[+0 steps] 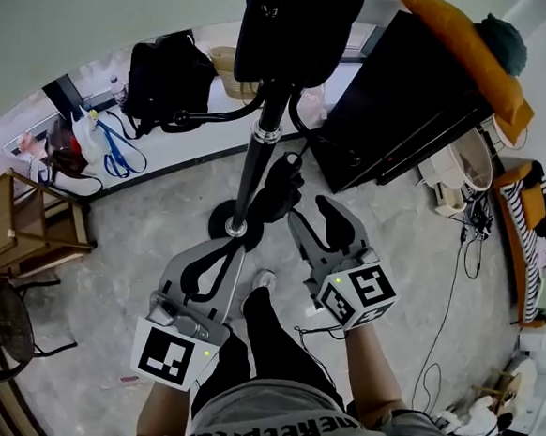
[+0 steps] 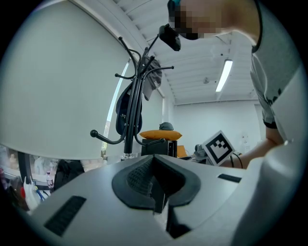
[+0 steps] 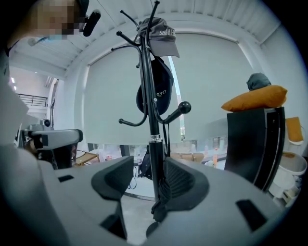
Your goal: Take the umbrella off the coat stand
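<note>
The umbrella [image 1: 280, 187] hangs upright close beside the stand [image 1: 256, 155], at about 11 o'clock from the right tool [image 1: 308, 210], which is the nearer one. That tool gapes wide and empty, tipped slightly down, with the umbrella ahead in line with its gap. The left tool [image 1: 221, 253], jaws together on nothing, points level at the stand's 7 o'clock
</note>
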Motion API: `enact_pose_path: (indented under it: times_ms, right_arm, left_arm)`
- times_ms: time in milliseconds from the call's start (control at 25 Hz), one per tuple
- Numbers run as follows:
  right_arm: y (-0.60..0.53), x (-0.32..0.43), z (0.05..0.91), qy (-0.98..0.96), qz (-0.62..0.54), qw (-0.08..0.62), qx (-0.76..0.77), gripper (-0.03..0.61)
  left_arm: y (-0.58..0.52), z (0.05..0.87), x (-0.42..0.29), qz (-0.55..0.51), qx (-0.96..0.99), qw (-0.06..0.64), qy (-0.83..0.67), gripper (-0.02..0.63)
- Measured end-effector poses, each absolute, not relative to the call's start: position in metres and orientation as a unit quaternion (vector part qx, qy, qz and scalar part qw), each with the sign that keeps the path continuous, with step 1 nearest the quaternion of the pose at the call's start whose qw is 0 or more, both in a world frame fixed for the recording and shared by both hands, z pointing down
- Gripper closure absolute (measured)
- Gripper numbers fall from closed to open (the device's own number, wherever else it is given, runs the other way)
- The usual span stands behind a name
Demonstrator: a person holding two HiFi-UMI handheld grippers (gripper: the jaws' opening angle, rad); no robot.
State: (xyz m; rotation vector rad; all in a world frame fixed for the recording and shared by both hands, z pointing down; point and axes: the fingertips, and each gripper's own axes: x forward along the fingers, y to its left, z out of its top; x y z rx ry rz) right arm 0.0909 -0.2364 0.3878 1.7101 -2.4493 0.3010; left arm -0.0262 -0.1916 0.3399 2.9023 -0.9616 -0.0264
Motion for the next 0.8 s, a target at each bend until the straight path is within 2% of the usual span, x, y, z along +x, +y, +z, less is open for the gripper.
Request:
enact_pose_path:
  times_ms: [800]
  right_arm:
    - [-0.289,0.098,0.421,-0.809,0.113,0.104,0.568,0.354]
  left_arm:
    - [-0.211,0.365,-0.048,-0.008,0.931,0.074,-0.358,0.597]
